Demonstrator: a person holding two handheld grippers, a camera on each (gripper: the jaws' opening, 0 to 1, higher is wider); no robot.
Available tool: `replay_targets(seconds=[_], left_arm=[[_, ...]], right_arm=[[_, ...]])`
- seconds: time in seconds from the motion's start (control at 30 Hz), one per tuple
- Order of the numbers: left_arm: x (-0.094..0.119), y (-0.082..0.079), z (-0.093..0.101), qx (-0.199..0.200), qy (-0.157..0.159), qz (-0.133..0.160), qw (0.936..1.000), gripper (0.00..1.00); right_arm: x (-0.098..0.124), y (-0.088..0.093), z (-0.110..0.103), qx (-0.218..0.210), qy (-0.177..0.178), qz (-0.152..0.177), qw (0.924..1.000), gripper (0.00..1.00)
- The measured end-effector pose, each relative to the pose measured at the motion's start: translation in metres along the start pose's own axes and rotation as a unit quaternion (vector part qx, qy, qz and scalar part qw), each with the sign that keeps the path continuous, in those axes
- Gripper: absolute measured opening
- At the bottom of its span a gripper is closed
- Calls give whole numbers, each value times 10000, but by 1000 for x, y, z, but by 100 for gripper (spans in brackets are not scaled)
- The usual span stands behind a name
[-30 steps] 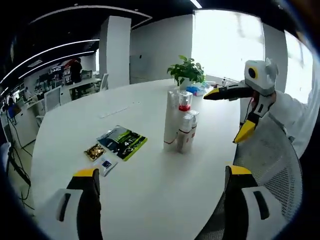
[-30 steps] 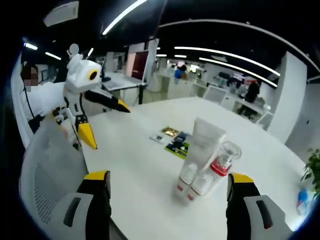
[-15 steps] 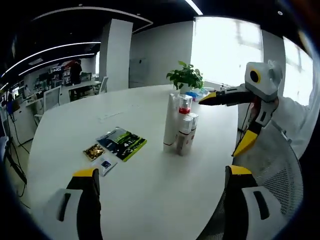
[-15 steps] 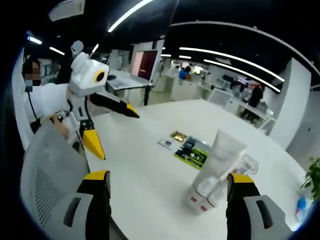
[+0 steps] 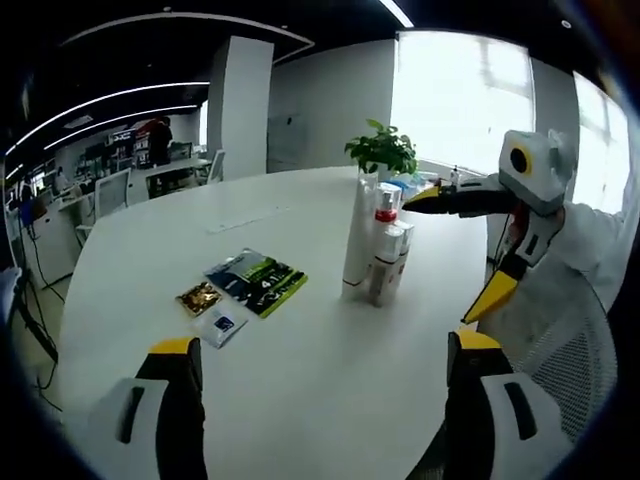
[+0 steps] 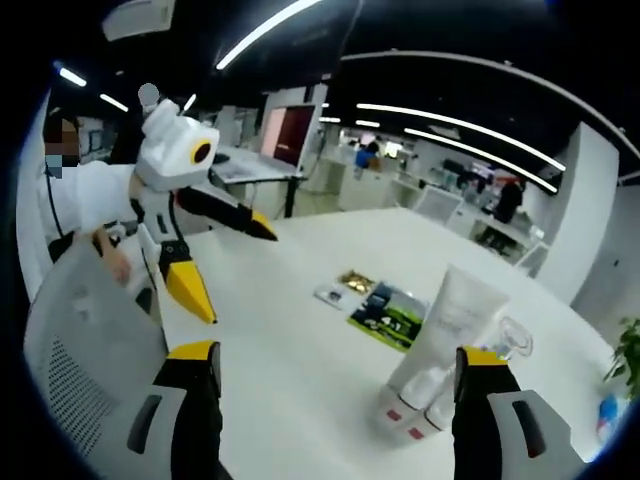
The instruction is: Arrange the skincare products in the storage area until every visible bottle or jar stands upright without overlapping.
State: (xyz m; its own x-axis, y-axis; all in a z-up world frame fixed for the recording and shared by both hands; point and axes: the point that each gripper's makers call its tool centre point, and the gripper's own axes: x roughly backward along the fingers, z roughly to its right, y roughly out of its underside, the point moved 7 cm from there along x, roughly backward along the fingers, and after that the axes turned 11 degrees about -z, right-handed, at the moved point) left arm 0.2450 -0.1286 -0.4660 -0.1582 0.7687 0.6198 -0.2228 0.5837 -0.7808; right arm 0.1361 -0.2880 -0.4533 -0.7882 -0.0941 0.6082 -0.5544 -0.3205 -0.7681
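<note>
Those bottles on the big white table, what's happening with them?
A person holds two grippers, both open and empty. The skincare bottles stand upright in a tight cluster on the white table, near some flat packets. The right gripper hovers beside the cluster; the left gripper is off to the side. Nothing is grabbed yet.

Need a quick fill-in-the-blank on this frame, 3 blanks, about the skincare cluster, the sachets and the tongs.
1. The skincare bottles and tube stand bunched together on the white ____.
2. In the left gripper view, the flat sachets lie to the ____ of that cluster.
3. Both the left tongs and the right tongs have their jaws ____, holding nothing.

Missing words: table; left; open
</note>
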Motion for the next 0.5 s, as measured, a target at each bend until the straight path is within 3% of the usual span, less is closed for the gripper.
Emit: replay_targets(seconds=[0.23,0.5], left_arm=[[-15,-3,-3,-121,-12,-131,9998,95],[-36,-13,-12,-917,-38,-455,9947,91]], right_arm=[[-6,16,-4,16,-14,-75,10000,99],[-5,23,4,-359,144,111,9992,99]])
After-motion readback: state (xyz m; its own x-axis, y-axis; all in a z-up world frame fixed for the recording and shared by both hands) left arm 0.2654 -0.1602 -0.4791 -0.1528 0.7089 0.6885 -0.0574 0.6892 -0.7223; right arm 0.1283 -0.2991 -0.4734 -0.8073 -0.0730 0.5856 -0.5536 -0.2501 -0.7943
